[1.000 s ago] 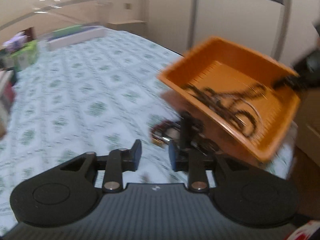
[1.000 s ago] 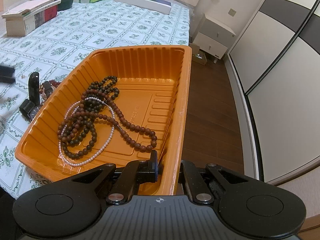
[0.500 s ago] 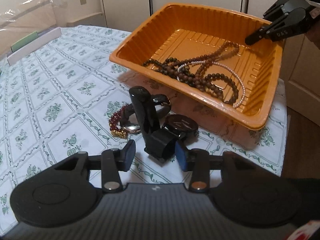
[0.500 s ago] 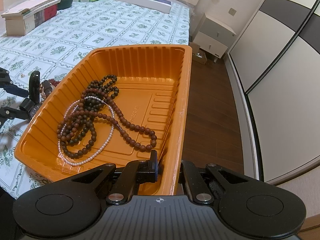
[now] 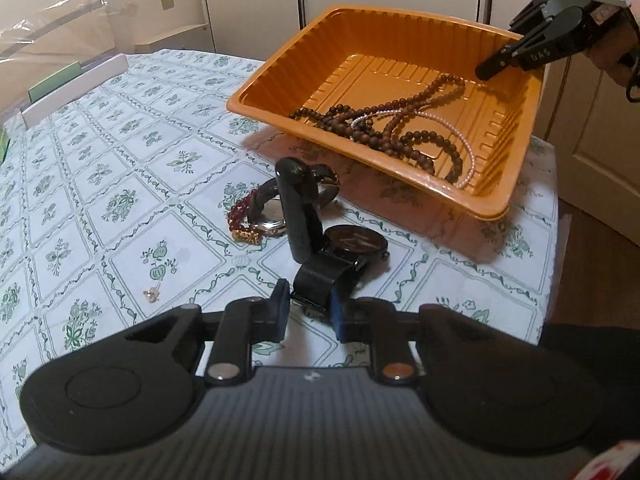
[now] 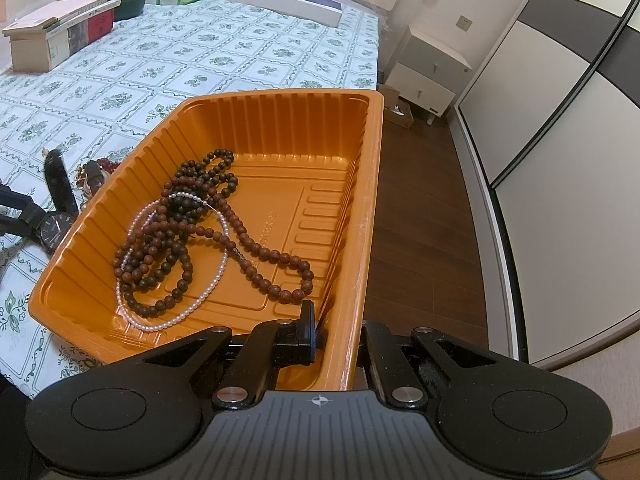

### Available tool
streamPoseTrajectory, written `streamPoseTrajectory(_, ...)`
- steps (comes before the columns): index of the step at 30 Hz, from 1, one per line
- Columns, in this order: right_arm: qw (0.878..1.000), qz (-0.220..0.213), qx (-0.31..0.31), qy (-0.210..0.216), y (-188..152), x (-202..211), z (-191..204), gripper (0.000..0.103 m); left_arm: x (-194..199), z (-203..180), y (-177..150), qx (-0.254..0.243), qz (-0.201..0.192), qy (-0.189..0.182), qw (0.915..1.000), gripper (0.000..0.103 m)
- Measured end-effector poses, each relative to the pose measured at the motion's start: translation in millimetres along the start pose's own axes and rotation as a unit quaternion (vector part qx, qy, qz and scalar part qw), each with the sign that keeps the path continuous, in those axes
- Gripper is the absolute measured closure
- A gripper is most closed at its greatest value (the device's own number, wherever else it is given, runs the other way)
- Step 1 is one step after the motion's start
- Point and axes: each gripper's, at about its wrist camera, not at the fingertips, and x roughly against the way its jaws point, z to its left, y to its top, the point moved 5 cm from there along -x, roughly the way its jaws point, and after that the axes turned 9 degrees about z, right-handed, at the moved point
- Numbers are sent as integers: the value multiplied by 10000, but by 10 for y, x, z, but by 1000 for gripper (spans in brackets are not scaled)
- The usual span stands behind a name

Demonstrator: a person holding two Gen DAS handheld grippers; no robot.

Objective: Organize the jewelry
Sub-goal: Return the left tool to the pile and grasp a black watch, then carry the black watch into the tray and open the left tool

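Your left tongs (image 5: pixel 308 307) sit spread around the strap of the black watch (image 5: pixel 352 240) at the bottom middle; it looks like they are not squeezing yet, so lifting now could drop it. Your right tongs (image 6: pixel 336 334) pinch the rim of the orange tray (image 6: pixel 372 200), held tipped at the bench (image 5: pixel 120 160) edge. Tip more and the beads (image 6: pixel 180 232) may slide out.

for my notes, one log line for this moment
left gripper: closing on black watch strap | right gripper: holding orange tray rim
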Motion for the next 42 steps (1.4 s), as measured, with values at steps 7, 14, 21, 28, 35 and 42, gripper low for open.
streamPoseTrajectory(7, 10000, 2, -2, 2, -4, 0, 1, 98, -61, -33, 56, -86, -14, 33, 10000, 82)
streamPoseTrajectory(14, 10000, 6, -16, 5, -9, -11, -2, 98, 113, -50, 74, -175, -28, 146, 9997, 85)
streamPoseTrajectory(21, 10000, 8, -25, 6, -8, -4, 4, 98, 387, -3, 254, -296, -261, 194, 9990, 86)
streamPoseTrajectory(28, 10000, 9, -25, 9, -10, -5, 1, 98, 621, 93, 445, -282, -519, 199, 9981, 86)
streamPoseTrajectory(35, 10000, 9, -27, 9, -11, -6, -1, 98, 778, 34, 703, -326, -813, 29, 9961, 86)
streamPoseTrajectory(42, 10000, 8, -29, 10, -10, -3, 0, 98, 769, -179, 1002, -463, -1071, -189, 9930, 86)
